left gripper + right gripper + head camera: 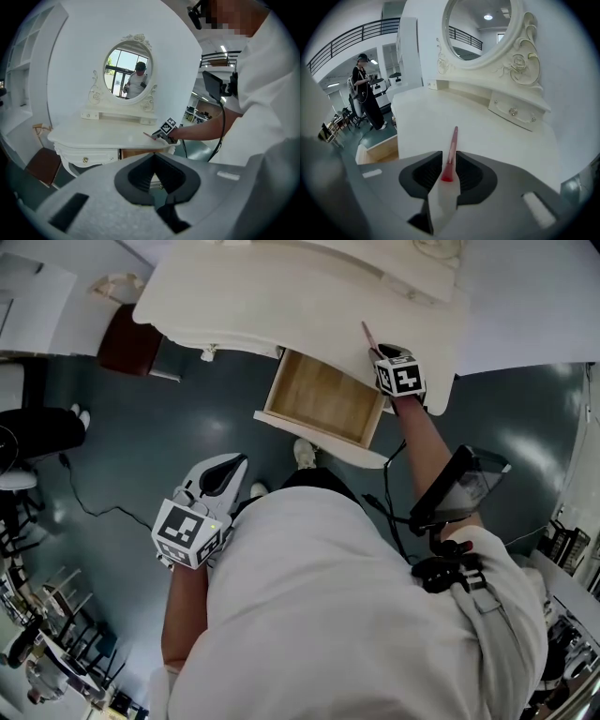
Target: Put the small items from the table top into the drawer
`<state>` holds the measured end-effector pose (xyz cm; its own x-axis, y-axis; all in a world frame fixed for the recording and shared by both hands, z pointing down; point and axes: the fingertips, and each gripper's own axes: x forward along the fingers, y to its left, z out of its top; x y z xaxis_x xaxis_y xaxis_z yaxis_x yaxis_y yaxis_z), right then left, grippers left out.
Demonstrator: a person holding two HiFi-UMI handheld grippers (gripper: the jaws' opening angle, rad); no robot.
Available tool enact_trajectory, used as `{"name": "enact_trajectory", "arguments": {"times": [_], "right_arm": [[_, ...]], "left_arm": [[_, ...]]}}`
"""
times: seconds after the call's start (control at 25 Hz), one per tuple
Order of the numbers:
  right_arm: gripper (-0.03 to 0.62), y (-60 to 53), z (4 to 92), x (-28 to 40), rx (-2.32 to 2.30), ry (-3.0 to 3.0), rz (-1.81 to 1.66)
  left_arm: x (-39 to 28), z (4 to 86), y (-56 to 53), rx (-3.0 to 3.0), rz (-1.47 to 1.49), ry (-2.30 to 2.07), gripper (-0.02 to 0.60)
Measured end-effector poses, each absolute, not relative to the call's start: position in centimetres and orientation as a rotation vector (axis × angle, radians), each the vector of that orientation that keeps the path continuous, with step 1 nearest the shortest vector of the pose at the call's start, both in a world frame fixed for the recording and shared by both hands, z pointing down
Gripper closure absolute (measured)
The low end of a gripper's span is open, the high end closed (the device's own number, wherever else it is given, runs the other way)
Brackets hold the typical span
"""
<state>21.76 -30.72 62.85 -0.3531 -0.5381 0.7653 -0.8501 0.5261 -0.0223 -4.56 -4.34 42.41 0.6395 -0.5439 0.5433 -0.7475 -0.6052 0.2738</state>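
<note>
The right gripper point(450, 159) pinches a thin red stick point(453, 140), perhaps a brush, by one end over the table point(497, 140). Carry it level to the open drawer point(323, 399), lower it well inside, then release. The left gripper point(153, 164) hangs closed and empty.

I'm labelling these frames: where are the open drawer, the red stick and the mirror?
open drawer point(323, 397): head view, its wooden bottom.
red stick point(453, 140): right gripper view, middle of its shaft.
mirror point(127, 69): left gripper view, the glass.
</note>
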Motion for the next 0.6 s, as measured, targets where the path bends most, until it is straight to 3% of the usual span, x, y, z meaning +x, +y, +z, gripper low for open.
{"name": "enact_trajectory", "arguments": {"times": [0.6], "right_arm": [[0.548, -30.64, 62.89, 21.49, 1.152, -2.039, 0.610]], "left_arm": [[-5.15, 42.03, -4.20, 2.370, 0.575, -1.021, 0.581]]}}
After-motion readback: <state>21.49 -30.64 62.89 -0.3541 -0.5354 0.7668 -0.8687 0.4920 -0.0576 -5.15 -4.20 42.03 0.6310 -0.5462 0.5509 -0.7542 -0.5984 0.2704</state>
